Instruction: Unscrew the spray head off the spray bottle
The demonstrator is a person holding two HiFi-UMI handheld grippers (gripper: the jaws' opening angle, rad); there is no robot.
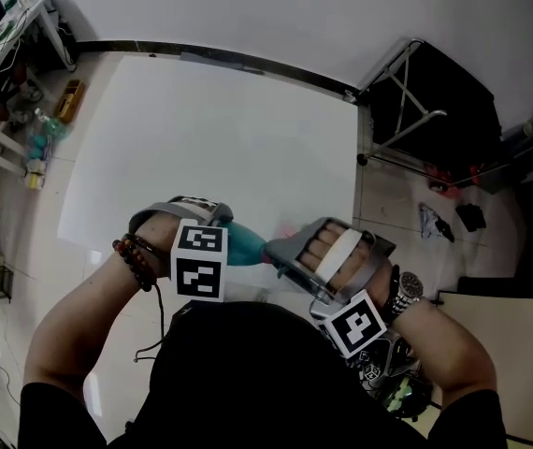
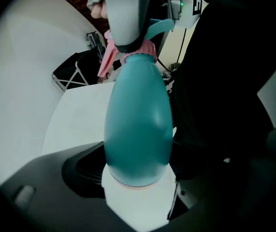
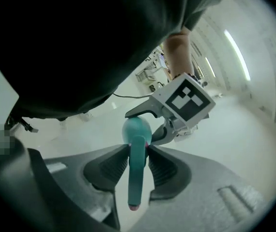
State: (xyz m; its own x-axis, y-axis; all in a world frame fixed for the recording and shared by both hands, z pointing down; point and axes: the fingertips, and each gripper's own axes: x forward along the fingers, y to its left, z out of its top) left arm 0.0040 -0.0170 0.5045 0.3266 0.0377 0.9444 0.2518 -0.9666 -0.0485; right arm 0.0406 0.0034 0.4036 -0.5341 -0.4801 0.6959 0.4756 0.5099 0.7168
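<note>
Dark shirt fabric [image 1: 238, 372] crowds the near edge of my head view; beyond it both grippers meet above the white desk [image 1: 210, 129]. My left gripper [image 2: 138, 175] has its fingers [image 2: 82, 170] spread wide and clamped round the lower body of the teal plastic spray bottle [image 2: 138, 124], held off the desk, roughly level. My right gripper [image 3: 138, 166] has its fingers [image 3: 106, 170] pinched partway in on a narrow part of the teal spray head [image 3: 137, 178], at the bottle's right end beside the pink collar [image 2: 140, 50]. I judge the twist is in hand: hold the bottle steady with the left, roll the right wrist about the bottle's axis, grip firm so nothing slips.
</note>
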